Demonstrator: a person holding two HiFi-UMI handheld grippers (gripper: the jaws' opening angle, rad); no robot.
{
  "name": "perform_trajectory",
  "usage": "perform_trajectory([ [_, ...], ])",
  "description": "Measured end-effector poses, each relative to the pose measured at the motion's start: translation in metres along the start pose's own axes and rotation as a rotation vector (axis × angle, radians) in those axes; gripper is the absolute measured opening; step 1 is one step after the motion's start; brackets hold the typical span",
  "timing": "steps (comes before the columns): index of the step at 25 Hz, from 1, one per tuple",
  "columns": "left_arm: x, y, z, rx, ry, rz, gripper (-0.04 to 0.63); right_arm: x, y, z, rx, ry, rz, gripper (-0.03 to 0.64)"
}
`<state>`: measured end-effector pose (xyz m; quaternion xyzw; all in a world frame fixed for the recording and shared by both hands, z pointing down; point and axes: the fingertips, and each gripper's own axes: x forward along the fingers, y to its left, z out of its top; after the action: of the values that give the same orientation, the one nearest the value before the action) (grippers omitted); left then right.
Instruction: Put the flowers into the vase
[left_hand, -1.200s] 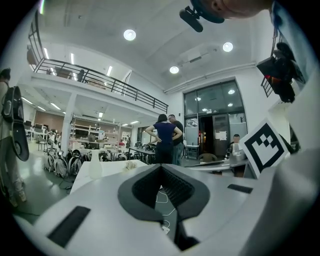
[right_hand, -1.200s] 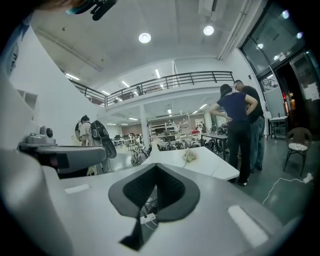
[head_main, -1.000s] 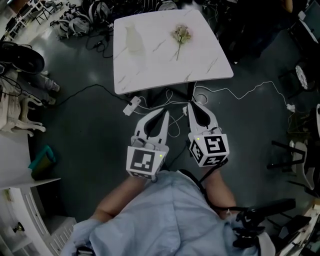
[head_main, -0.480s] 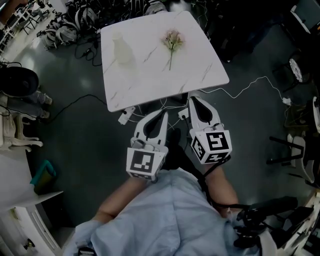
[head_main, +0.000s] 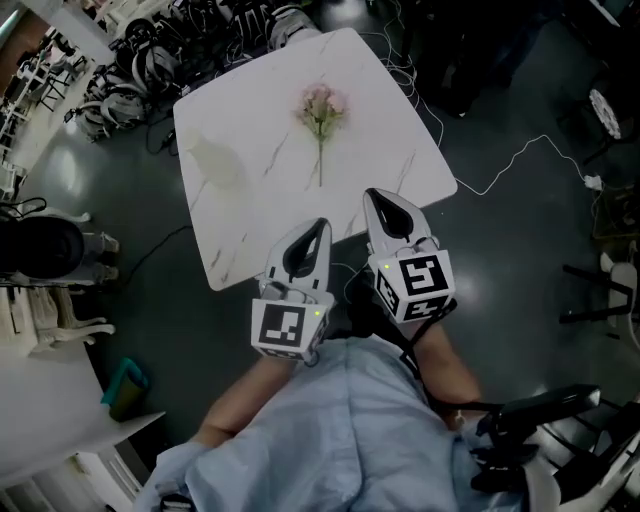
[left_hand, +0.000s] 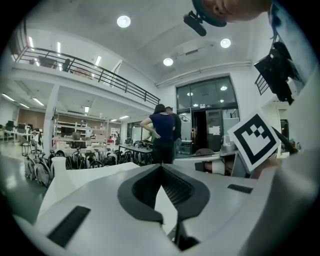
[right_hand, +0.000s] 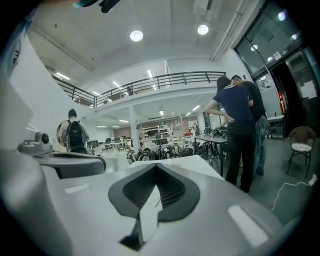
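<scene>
Lying on the table (head_main: 400, 150), flowers (head_main: 320, 108) sit beyond the left gripper (head_main: 319, 224) and right gripper (head_main: 376, 193), jaws pressed together.

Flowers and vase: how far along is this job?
Nothing looks done: the flowers lie on the table, apart from the vase. Nothing is in hand: the left gripper and right gripper are both shut and empty, at the table's near edge. Left: grasp the flowers and put them into the vase.
</scene>
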<state>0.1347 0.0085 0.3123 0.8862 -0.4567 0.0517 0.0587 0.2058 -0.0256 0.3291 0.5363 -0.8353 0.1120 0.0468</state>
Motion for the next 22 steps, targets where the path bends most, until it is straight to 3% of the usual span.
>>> perform_trajectory([
  [4, 0.049, -0.005, 0.01, 0.016, 0.033, -0.036, 0.005, 0.024, -0.033, 0.006, 0.029, 0.009, 0.016, 0.002],
  [8, 0.077, -0.004, 0.011, -0.002, 0.024, -0.019, 0.005, 0.042, -0.059, 0.004, 0.041, 0.034, 0.028, 0.002],
  [16, 0.099, 0.063, 0.005, -0.066, 0.06, 0.026, 0.005, 0.113, -0.058, -0.005, 0.037, 0.123, 0.043, 0.002],
  [22, 0.124, 0.12, -0.002, -0.11, 0.079, 0.018, 0.005, 0.18, -0.065, -0.018, 0.07, 0.188, 0.008, 0.003],
])
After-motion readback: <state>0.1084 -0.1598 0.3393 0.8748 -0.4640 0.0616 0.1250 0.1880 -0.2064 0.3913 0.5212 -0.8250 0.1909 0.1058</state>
